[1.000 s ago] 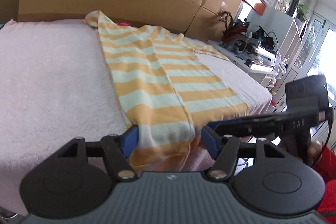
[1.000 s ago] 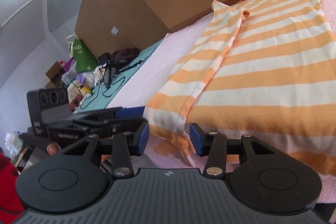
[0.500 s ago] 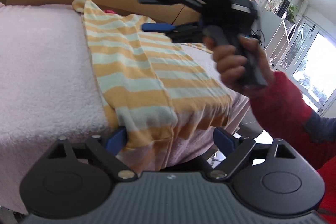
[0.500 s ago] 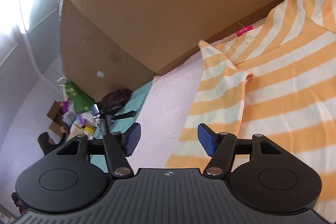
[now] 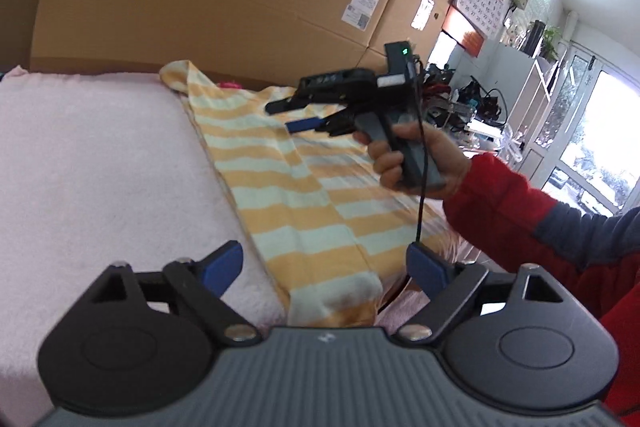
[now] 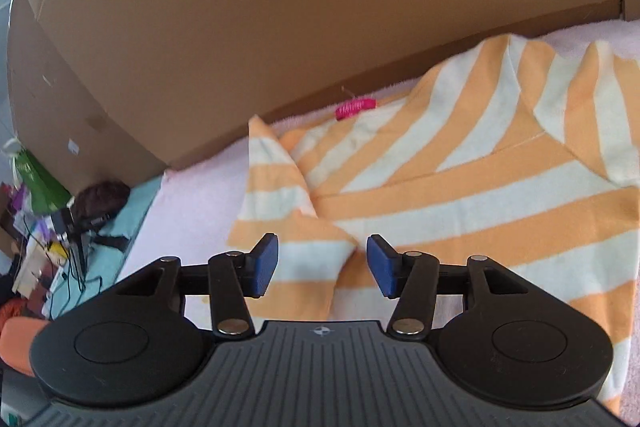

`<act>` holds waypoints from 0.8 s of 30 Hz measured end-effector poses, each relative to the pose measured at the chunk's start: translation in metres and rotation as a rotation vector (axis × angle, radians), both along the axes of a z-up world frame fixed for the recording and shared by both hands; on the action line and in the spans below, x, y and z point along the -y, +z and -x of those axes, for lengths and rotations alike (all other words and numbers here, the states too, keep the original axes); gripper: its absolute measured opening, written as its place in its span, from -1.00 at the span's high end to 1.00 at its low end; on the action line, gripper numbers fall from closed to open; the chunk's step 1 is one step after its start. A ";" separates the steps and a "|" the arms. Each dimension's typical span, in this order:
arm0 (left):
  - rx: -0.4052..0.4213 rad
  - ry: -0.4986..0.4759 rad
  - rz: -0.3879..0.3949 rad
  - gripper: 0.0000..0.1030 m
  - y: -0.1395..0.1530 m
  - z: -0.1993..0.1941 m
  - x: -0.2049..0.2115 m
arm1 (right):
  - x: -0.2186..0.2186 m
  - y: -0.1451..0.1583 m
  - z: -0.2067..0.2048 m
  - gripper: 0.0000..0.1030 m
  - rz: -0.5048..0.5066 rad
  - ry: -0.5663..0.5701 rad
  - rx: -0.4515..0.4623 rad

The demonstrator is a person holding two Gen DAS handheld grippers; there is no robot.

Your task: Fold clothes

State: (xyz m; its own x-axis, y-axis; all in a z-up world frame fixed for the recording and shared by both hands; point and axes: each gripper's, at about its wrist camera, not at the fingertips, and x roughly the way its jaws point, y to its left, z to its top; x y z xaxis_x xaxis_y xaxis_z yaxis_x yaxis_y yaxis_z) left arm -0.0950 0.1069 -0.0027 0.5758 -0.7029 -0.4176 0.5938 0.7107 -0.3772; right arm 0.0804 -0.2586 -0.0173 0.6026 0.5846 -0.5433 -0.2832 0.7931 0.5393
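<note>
Pink blanket point(image 5: 100, 167) under frame-cropped striped garment point(image 6: 460, 187)

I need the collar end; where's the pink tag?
In the right wrist view, the pink tag lies at the striped shirt's far edge, against the cardboard box.

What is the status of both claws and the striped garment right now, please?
Left claw open at hem. Right claw open over sleeve area. Striped garment flat on pink blanket, ungripped. Nothing obstructing.

The striped garment point(image 6: 460, 195) runs off the right wrist view's right edge, its near hem hidden behind the right gripper point(image 6: 322, 263); print on its pink tag point(image 6: 355, 108) and on the cardboard box's label point(image 5: 360, 7) is too small to read
</note>
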 end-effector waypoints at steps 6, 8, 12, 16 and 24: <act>-0.054 -0.066 0.005 -0.71 -0.016 -0.027 0.058 | -0.007 0.006 -0.008 0.86 0.063 -0.039 0.057; -0.102 -0.093 0.032 -0.71 -0.024 -0.029 0.069 | -0.008 0.004 -0.022 0.86 0.089 -0.053 0.056; -0.076 -0.130 0.045 -0.71 -0.024 -0.019 0.077 | 0.000 -0.014 -0.028 0.90 0.025 -0.099 0.020; -0.034 -0.137 0.025 -0.71 -0.027 -0.007 0.079 | 0.019 -0.013 -0.012 0.25 -0.102 -0.118 -0.024; 0.008 -0.062 -0.057 -0.71 -0.021 0.011 0.046 | 0.028 -0.006 0.091 -0.09 -0.203 0.112 -0.058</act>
State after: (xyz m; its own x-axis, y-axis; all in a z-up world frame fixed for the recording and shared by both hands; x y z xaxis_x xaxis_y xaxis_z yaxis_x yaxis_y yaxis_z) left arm -0.1062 0.0607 -0.0235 0.5357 -0.7125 -0.4531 0.6401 0.6926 -0.3324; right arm -0.0108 -0.2868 -0.0234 0.4995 0.7467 -0.4392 -0.3272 0.6320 0.7025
